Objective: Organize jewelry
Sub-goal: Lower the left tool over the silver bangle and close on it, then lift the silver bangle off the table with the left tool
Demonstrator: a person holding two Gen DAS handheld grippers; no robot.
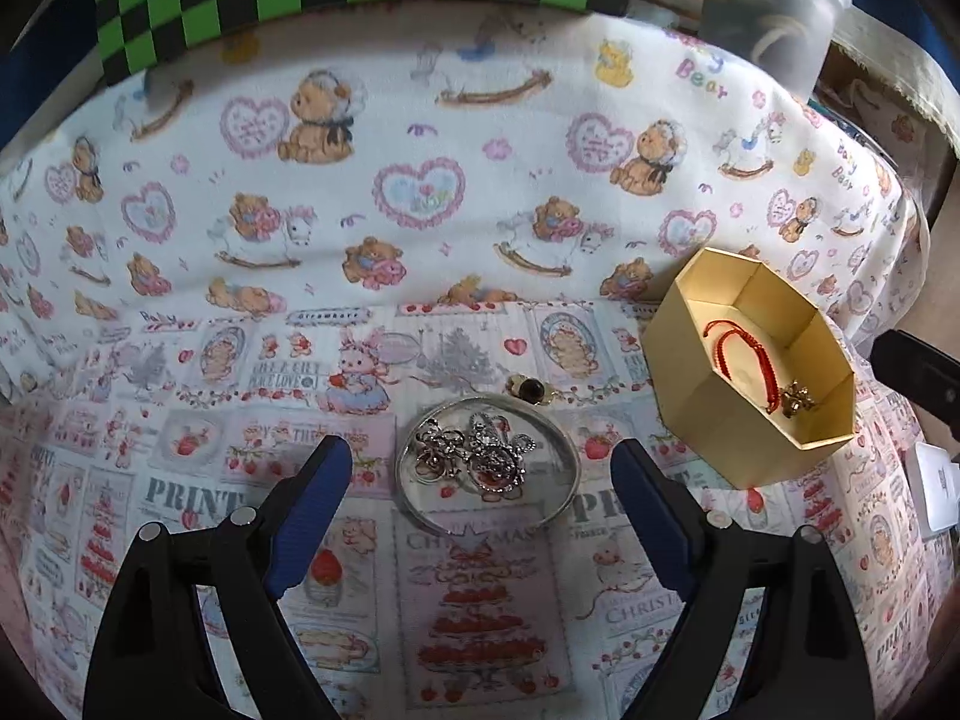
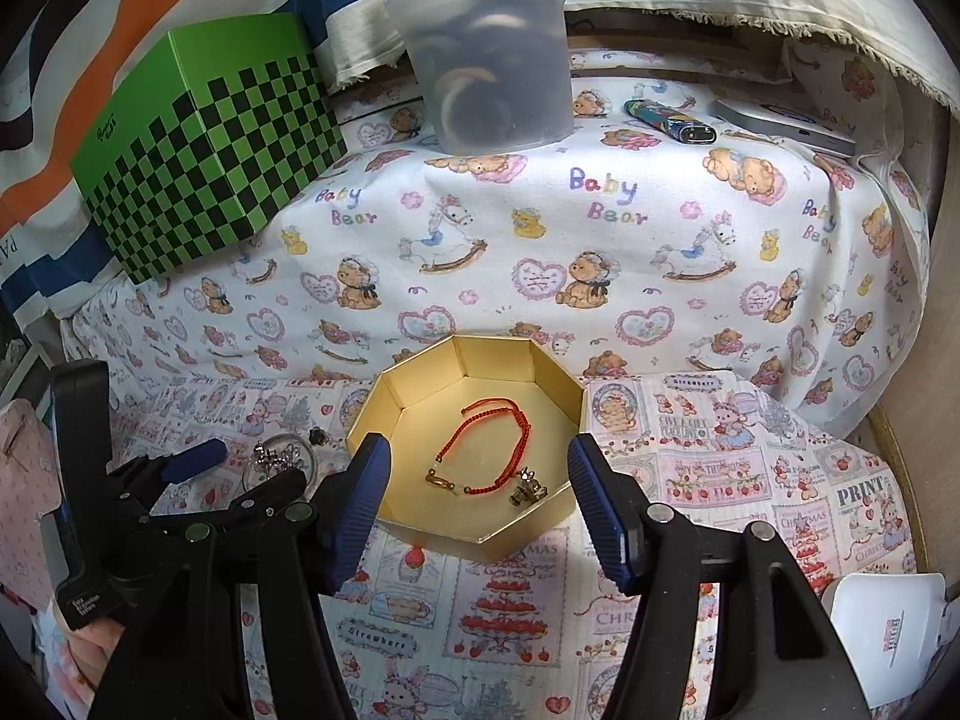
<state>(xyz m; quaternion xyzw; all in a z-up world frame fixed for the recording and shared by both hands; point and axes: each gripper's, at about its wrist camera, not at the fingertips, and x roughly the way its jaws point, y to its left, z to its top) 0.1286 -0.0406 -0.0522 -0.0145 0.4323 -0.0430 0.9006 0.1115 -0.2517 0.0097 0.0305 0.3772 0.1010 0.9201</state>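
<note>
Both sets of fingers are spread wide and empty; the left gripper straddles the silver bangle and its charms on the desk, probably lined up to grab; the right gripper frames the gold box, where the red bracelet already sits.

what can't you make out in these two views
- Contents of the frosted plastic tub: right wrist view, cloudy wall shows only dark shapes.
- Silver jewelry inside the bangle: left wrist view, tangled, pieces can't be counted.
- Small dark piece behind it: too small to identify.
- White object: cut off by the right wrist view's edge.
</note>
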